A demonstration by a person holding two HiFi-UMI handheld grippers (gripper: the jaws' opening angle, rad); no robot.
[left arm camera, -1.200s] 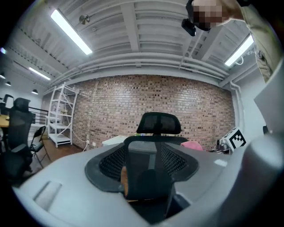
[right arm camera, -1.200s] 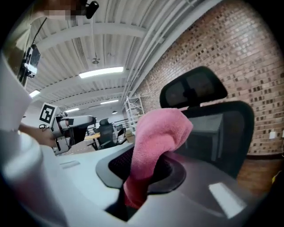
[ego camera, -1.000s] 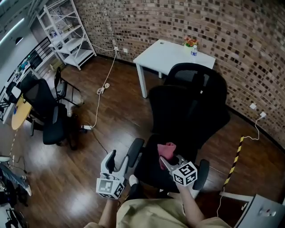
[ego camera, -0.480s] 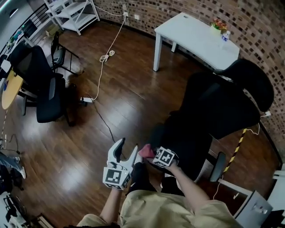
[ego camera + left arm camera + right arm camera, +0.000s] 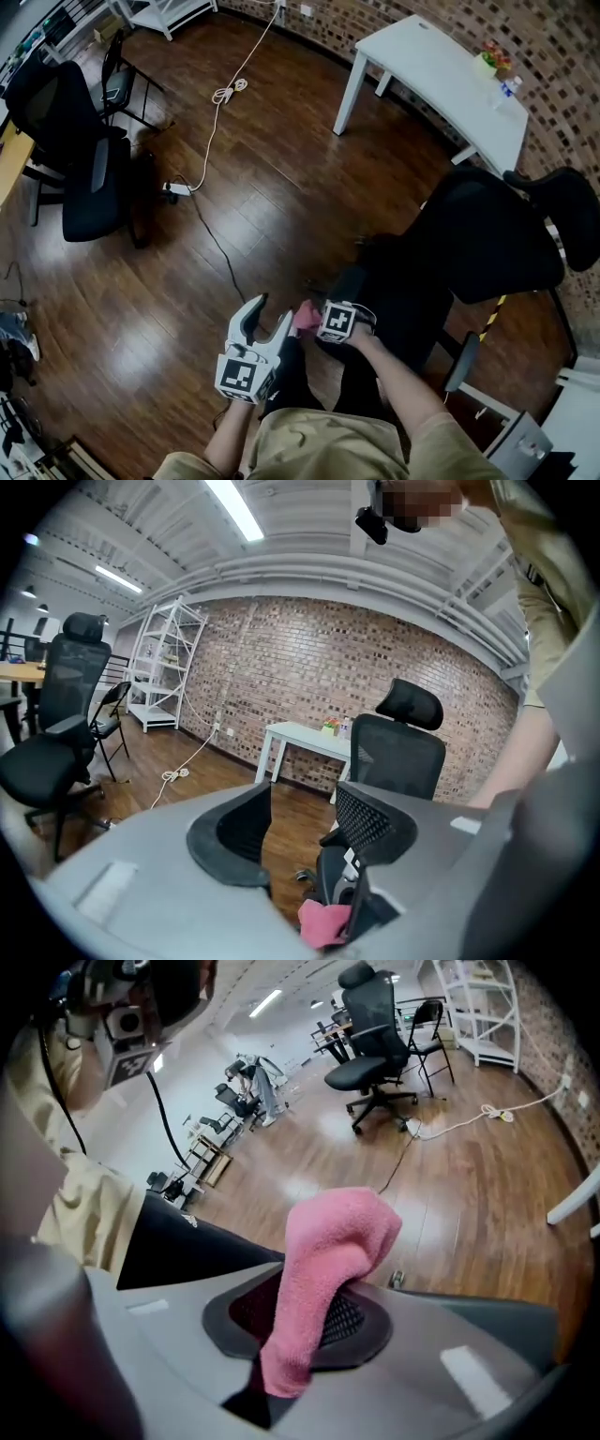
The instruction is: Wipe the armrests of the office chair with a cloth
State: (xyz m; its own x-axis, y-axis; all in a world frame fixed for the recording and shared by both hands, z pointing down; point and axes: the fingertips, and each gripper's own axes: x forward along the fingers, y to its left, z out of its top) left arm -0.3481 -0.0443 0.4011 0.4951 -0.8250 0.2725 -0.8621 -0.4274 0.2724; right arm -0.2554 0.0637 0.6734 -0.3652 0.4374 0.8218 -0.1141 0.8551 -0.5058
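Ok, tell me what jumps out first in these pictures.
The pink cloth stands out first, clamped in the right gripper low in the middle of the head view. Right of it the black office chair fills the frame, with a white table beyond it by the brick wall.

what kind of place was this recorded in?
Probably an office or studio workspace: black office chairs, a white desk against a brick wall, white shelving, wood flooring.
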